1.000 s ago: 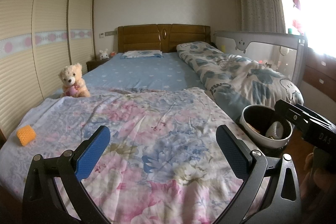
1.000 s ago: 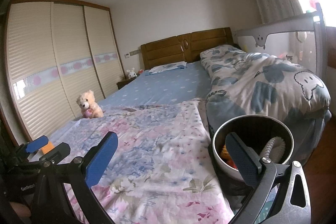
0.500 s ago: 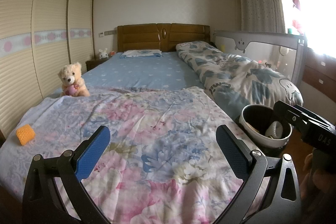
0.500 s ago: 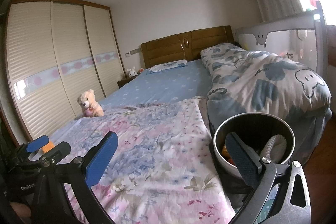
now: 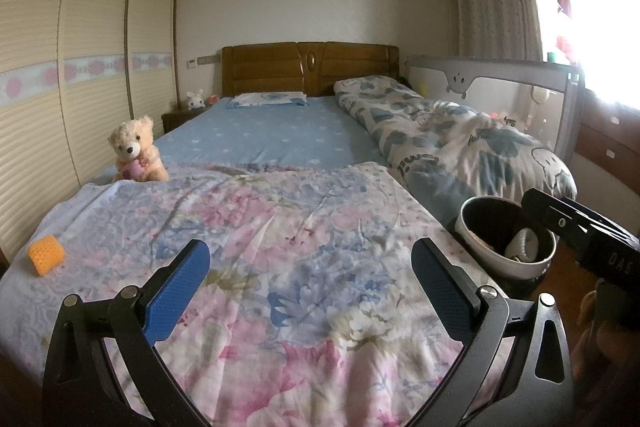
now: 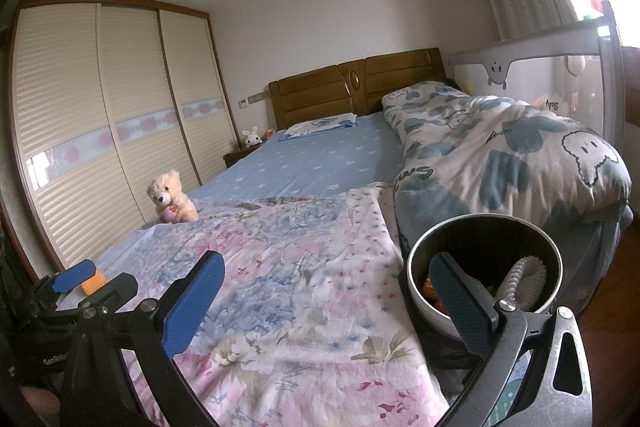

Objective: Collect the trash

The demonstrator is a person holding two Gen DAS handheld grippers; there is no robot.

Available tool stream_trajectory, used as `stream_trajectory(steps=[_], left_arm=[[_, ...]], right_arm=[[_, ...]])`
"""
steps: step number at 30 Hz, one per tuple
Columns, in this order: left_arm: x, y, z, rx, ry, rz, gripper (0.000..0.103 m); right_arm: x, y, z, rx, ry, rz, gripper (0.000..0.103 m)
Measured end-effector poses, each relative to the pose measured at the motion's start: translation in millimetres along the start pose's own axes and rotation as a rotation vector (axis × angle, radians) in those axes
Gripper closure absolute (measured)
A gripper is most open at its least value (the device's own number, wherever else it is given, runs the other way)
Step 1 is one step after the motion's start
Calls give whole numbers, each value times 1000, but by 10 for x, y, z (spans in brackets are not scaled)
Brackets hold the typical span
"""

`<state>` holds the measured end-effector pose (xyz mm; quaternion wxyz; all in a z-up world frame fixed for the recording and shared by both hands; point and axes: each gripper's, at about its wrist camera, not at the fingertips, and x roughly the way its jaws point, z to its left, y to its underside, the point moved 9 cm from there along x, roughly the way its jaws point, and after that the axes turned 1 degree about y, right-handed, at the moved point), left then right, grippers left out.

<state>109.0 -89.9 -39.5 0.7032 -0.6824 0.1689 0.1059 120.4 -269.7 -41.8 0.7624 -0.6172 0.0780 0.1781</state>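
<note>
An orange netted foam piece (image 5: 46, 259) lies near the left edge of the floral sheet (image 5: 280, 247); in the right wrist view the foam piece (image 6: 93, 283) peeks out behind the left gripper's finger. A white-rimmed round bin (image 5: 507, 242) stands at the bed's right side, holding a white ribbed item (image 6: 524, 277) and orange scraps. My left gripper (image 5: 308, 291) hovers open and empty over the sheet's near end. My right gripper (image 6: 324, 301) is open and empty too, its right finger (image 6: 460, 303) in front of the bin (image 6: 484, 227).
A teddy bear (image 5: 136, 153) sits at the bed's left edge. A rolled patterned quilt (image 5: 452, 143) runs along the right, beside a grey bed rail (image 5: 492, 83). Wardrobe doors (image 5: 60, 67) line the left wall. Wooden floor (image 6: 608, 307) shows right of the bin.
Both grippers have drawn slightly back and up from the bed, so the bin and sheet look a little farther away. The jaws stay open and nothing was picked up.
</note>
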Motion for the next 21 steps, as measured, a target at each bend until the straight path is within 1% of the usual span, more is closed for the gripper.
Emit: stream_trajectory(steps=[6,15,21], left_arm=[[34,-12,33,-1,1,1,0],[47,107,-18,-10,3,21,0],[85,127,1,-12,2,35,0]], right_arm=[[18,17,19,-1,-4,6,0],[76,50,35,1,-13,22,0],[124,87,19,8,-12,38,0]])
